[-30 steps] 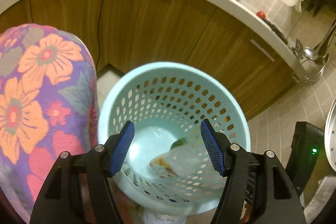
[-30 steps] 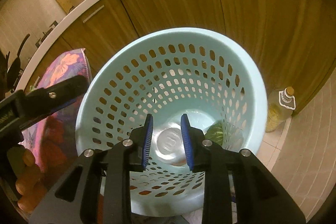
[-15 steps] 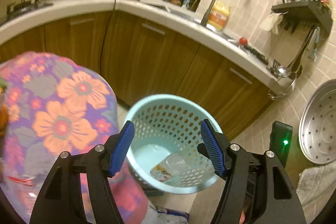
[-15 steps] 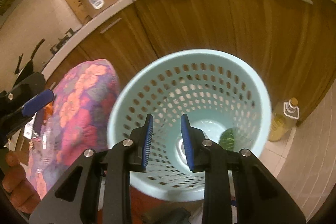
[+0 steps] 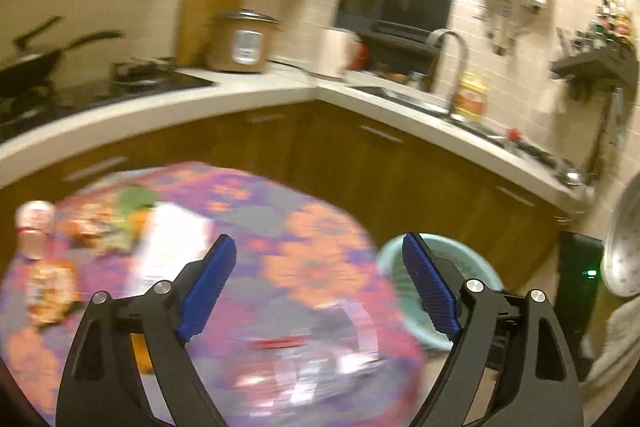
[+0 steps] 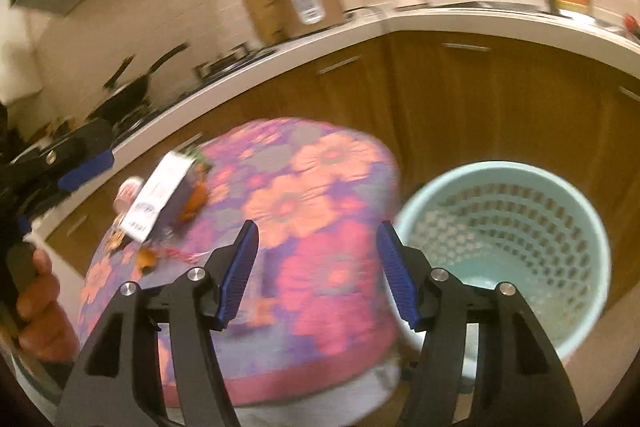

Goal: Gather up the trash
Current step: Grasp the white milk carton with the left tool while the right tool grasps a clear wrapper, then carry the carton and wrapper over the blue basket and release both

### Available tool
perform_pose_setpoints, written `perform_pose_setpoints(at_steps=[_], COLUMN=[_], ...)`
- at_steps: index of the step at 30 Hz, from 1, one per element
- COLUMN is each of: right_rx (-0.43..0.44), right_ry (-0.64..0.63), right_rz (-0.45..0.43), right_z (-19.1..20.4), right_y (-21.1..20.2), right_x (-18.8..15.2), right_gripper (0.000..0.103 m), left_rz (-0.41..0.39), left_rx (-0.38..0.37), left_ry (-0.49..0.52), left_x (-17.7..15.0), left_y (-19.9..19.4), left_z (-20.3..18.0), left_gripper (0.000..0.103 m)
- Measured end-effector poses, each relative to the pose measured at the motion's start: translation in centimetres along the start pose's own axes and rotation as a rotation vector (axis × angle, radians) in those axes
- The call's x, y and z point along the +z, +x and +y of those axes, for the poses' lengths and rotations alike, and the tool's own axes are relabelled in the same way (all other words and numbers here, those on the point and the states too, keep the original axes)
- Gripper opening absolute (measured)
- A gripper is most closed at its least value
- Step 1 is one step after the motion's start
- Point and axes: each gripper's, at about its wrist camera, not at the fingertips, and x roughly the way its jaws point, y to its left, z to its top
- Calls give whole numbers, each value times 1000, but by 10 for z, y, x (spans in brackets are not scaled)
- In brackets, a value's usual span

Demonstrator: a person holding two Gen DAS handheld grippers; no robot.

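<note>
1. Both pairs of tongs are seen spread wide and holding nothing: the left tongs point(image 5: 318, 283) over the floral table point(image 5: 320, 267), the right tongs point(image 6: 316, 269) above the table's near edge.
2. The remaining trash point(image 5: 100, 227) is found at the far left of the table, up and to the left of the left tongs; the pale blue basket point(image 6: 508, 251) stands on the floor just to the table's right.
3. The white carton point(image 6: 160, 195) is seen with its long axis running from near-left to far-right, up and left of the right tongs. The left tongs are judged nearer to the pile.
4. A small can point(image 5: 34, 227) and crumpled wrappers point(image 5: 52, 287) are shown, blurred, by the left wrist view. The basket's perforated inside is shown only in the right wrist view, along with the left tongs at its left edge.
</note>
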Motion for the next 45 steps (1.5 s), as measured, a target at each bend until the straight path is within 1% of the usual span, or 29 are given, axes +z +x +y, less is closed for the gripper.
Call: perform_pose_setpoints(at_steps=[1, 3, 5, 8, 9, 11, 14, 16, 19, 23, 26, 27, 28, 29, 30, 31, 32, 34, 37, 38, 41, 45], right_rx=[14, 30, 43, 38, 36, 29, -2, 7, -4, -18, -26, -23, -19, -16, -16, -21, -24, -6, 2, 3, 1, -3], right_ry=[-9, -32, -53, -69, -74, -73, -73, -64, -72, -91, -99, -105, -106, -106, -105, -102, -100, -82, -70, -68, -70, -60], right_rz=[16, 43, 65, 79, 84, 93, 104, 117, 131, 157, 160, 161, 163, 167, 169, 169, 167, 178, 178, 174, 156, 113], right_z=[7, 21, 34, 44, 47, 48, 47, 45, 45, 50, 51, 52, 53, 54, 54, 55, 55, 54, 53, 53, 54, 52], right_y=[6, 17, 26, 36, 40, 47, 59, 65, 72, 82, 84, 84, 85, 85, 86, 86, 87, 89, 90, 89, 86, 74], right_x=[-2, -7, -12, -16, -17, -18, -19, -20, -21, -23, -24, -25, -25, -25, -25, -24, -24, -24, -24, -24, -24, -20], right_gripper=[58, 63, 70, 75, 76, 77, 77, 77, 77, 77, 76, 75, 69, 64, 62, 56, 45, 30, 13, 10, 4, 3], left_rz=[-4, -10, -4, 17, 23, 41, 75, 103, 129, 177, 204, 209, 213, 220, 225, 226, 220, 211, 190, 184, 163, 133], left_rx=[25, 67, 97, 129, 136, 155, 226, 261, 326, 367, 372, 371, 374, 372, 365, 359, 351, 334, 301, 295, 270, 230], left_ry=[-6, -26, -31, -26, -18, 4, 49, 85, 144, 170, 162, 157, 154, 146, 137, 123, 111, 92, 54, 46, 27, 13], left_x=[-1, -1, -2, -6, -8, -13, -18, -22, -30, -35, -39, -40, -41, -42, -42, -42, -42, -42, -41, -41, -38, -32], left_y=[-6, -13, -18, -16, -14, -6, 19, 36, 55, 74, 82, 83, 84, 85, 86, 85, 84, 82, 75, 73, 66, 56], left_z=[17, 42, 63, 81, 84, 87, 83, 78, 72, 72, 77, 78, 80, 83, 85, 87, 89, 91, 95, 95, 95, 89], left_gripper=[83, 83, 84, 85, 87, 89, 89, 89, 89, 76, 75, 72, 69, 59, 51, 51, 51, 51, 51, 51, 50, 50])
